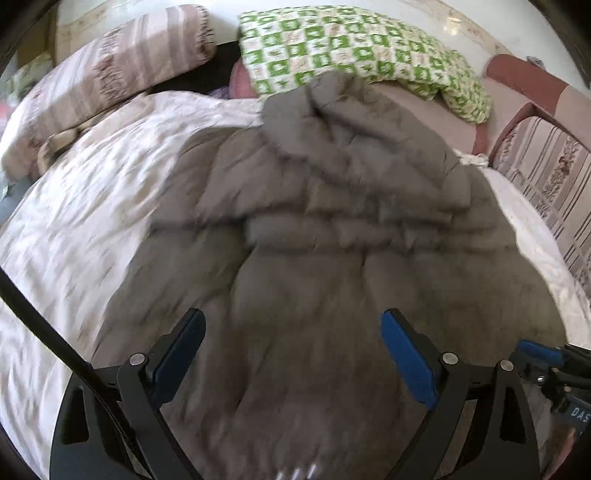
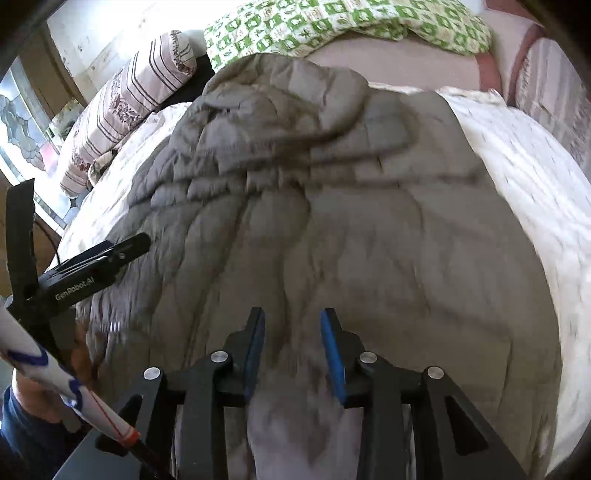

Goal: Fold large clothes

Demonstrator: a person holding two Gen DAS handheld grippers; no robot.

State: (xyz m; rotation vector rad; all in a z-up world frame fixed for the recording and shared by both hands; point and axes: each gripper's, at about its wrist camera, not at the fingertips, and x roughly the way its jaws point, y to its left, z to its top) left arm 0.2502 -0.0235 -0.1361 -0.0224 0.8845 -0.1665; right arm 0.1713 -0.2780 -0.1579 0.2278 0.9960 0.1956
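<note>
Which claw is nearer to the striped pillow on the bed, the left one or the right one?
Left. The left claw hangs over the grey jacket's side toward the striped pillow; the right claw is farther from it.

The near hem of the grey quilted puffer jacket [image 1: 332,229] runs off the bottom edge of both wrist views, behind the black gripper frames, so how it ends cannot be told. Ahead of the left gripper [image 1: 293,354], the pale patterned bedspread [image 1: 85,221] is smeared by motion blur and its print is unreadable. Beyond the jacket's hood, the green-and-white checked blanket [image 2: 332,22] is cut by the top edge in the right wrist view. To the left of the right gripper [image 2: 293,350], a hand [image 2: 26,395] shows only partly, behind a white stick.
</note>
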